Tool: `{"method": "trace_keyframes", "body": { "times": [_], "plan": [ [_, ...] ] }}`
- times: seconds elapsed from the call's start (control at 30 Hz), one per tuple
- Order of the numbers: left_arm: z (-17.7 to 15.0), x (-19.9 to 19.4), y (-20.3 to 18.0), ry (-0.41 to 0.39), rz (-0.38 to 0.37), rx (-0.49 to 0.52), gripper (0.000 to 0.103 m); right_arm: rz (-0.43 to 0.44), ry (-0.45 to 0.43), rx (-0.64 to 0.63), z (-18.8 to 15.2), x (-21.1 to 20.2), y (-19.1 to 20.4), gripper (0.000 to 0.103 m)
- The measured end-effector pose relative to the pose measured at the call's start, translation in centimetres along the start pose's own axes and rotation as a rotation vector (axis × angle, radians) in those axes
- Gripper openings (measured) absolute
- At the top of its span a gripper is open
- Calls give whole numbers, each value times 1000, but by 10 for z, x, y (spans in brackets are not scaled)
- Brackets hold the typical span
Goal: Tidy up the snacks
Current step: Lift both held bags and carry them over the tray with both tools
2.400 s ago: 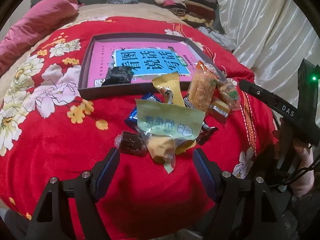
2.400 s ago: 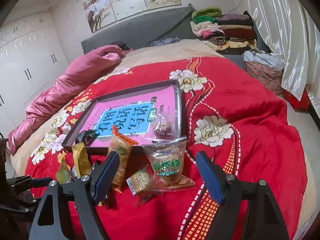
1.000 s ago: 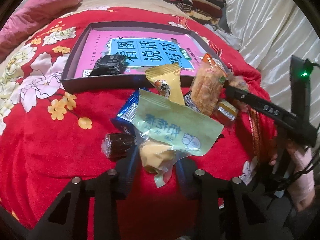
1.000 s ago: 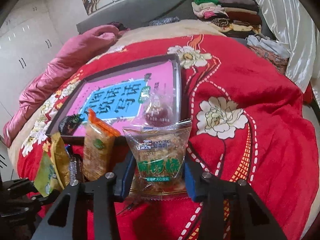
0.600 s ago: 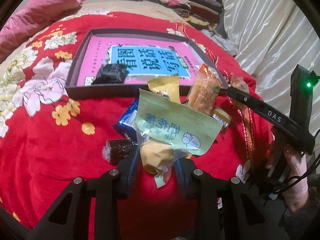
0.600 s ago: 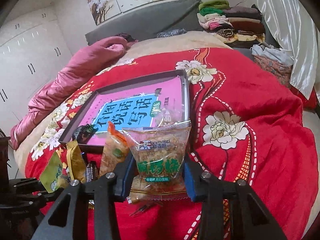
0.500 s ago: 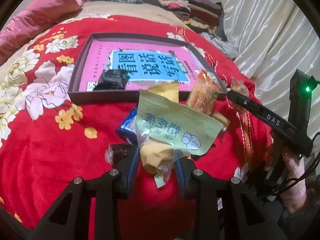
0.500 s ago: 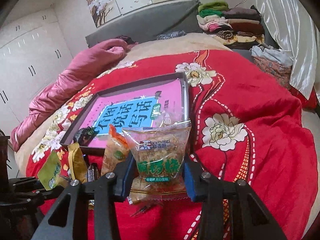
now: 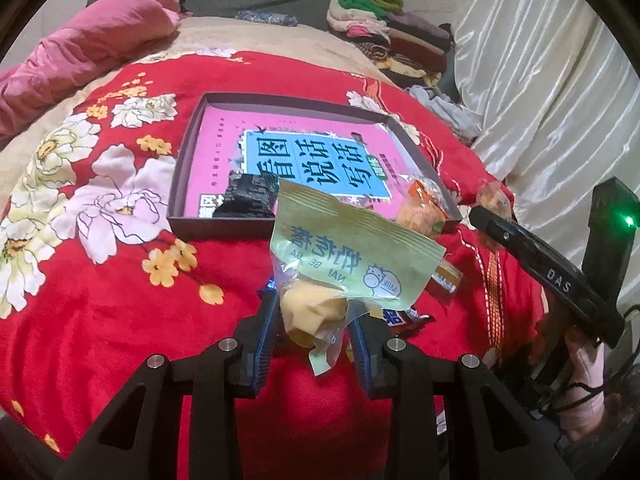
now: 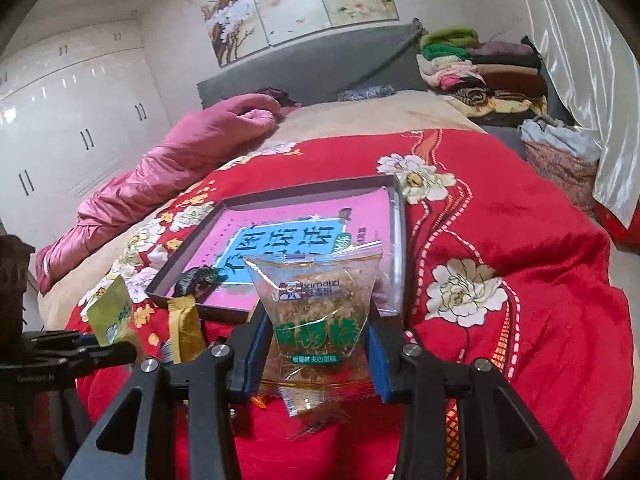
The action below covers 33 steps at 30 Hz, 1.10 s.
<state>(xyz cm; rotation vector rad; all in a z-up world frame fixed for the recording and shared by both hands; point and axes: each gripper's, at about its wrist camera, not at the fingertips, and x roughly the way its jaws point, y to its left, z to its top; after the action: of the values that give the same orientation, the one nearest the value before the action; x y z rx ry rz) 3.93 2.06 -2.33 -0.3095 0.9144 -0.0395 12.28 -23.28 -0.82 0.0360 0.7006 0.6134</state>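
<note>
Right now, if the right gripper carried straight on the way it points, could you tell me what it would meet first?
Probably the near wall of the shallow tray: the right gripper, shut on the clear cake packet, points at it. Depth is uncertain.

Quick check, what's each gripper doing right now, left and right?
Left gripper: closed on the pale green milk candy packet.
Right gripper: closed on the clear cake packet with green lettering.

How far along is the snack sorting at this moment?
Done: one dark packet lies in the tray. In hand: the left tongs grip a green milk-candy bag, the right tongs a clear cake packet. Left: a yellow packet and others beside the tray.
</note>
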Motion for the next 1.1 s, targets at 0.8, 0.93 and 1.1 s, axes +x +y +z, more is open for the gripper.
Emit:
{"method": "trace_keyframes", "body": {
  "times": [0.8, 0.93, 1.1],
  "plan": [
    [18, -8, 13, -51, 33, -29, 35, 64, -60, -28, 10, -3, 13, 43],
    [22, -7, 12, -52, 38, -30, 35, 72, -67, -31, 13, -2, 15, 43],
    [28, -6, 11, -60, 43, -32, 35, 87, -81, -23, 17, -1, 16, 43]
  ]
}}
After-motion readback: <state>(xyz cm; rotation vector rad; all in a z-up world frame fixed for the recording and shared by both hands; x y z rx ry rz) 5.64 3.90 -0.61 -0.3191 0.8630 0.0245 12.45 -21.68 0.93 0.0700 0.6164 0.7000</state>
